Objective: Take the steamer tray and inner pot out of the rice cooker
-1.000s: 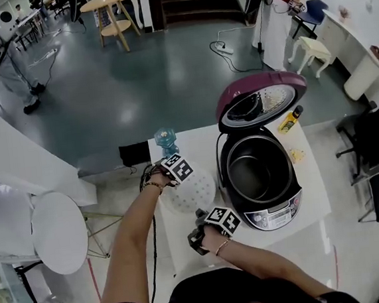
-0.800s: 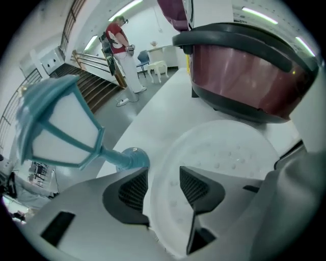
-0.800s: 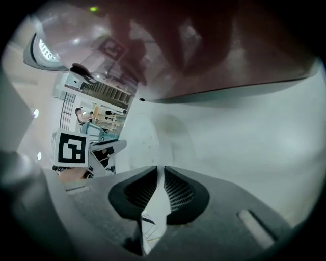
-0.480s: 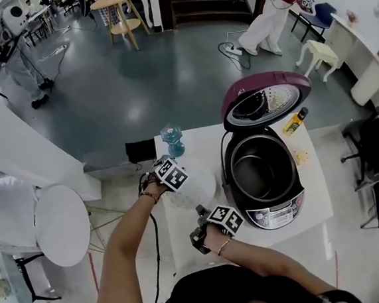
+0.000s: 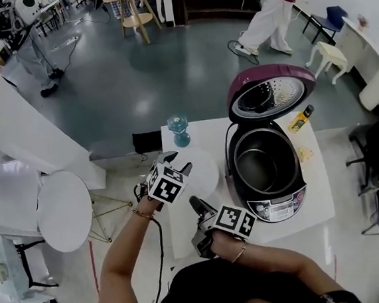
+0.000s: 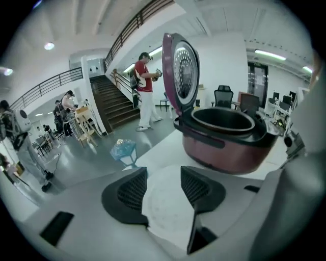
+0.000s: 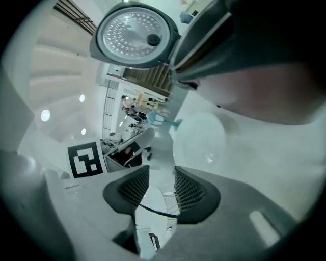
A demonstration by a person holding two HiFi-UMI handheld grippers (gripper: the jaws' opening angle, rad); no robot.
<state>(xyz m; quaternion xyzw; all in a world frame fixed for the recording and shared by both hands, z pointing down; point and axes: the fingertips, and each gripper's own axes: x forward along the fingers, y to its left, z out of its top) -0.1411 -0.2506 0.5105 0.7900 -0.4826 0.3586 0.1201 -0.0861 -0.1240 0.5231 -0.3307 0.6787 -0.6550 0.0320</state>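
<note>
Right gripper (image 5: 196, 205): up off the table (image 5: 313, 192) since a second ago. Its jaws are now parted by a moderate gap, with nothing between the pads.

Left gripper (image 5: 176, 162): also lifted, where earlier it was down at the steamer tray (image 5: 203, 169). Jaws wider than before and empty; the tray shows beyond the gap.

Steamer tray: lies flat on the table, just left of the rice cooker (image 5: 285, 206), with neither gripper touching it.

Inner pot (image 5: 258, 167): unchanged, seated in the cooker.

Lid (image 5: 271, 94): stands open behind, as before.
</note>
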